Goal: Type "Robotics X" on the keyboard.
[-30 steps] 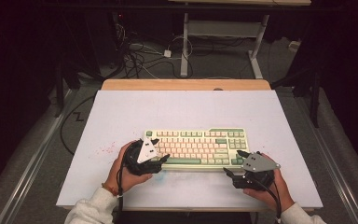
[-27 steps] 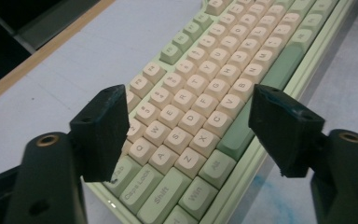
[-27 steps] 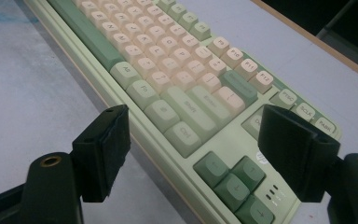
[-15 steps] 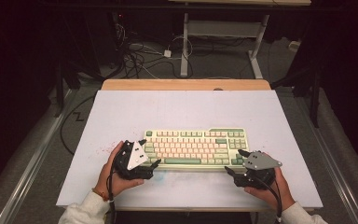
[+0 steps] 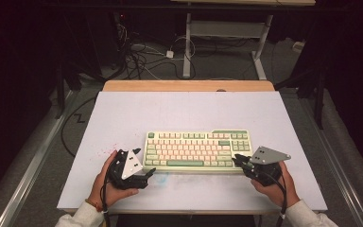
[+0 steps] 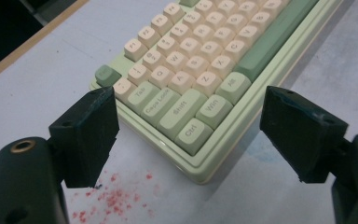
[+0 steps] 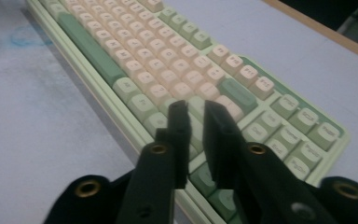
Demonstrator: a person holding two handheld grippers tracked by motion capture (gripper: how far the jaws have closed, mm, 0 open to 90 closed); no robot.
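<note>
We see a keyboard [image 5: 197,150] lying flat on the white table [image 5: 179,111], nearer the front edge than the wooden strip at the back.

Left gripper [image 5: 144,172]: at the keyboard's front left corner, just off it. In the left gripper view its jaws stand wide, one on each side of the corner by the Ctrl key [image 6: 193,134], touching nothing. They have just been opening; nothing is gripped between them. Red specks [image 6: 105,198] mark the table beside that corner.

Right gripper [image 5: 237,161]: at the keyboard's front right corner. Its jaws have just been closing and now stand narrow, a thin gap left, with nothing seen between them. In the right gripper view the tips [image 7: 198,114] hang over the keys; we cannot tell whether they touch.
</note>
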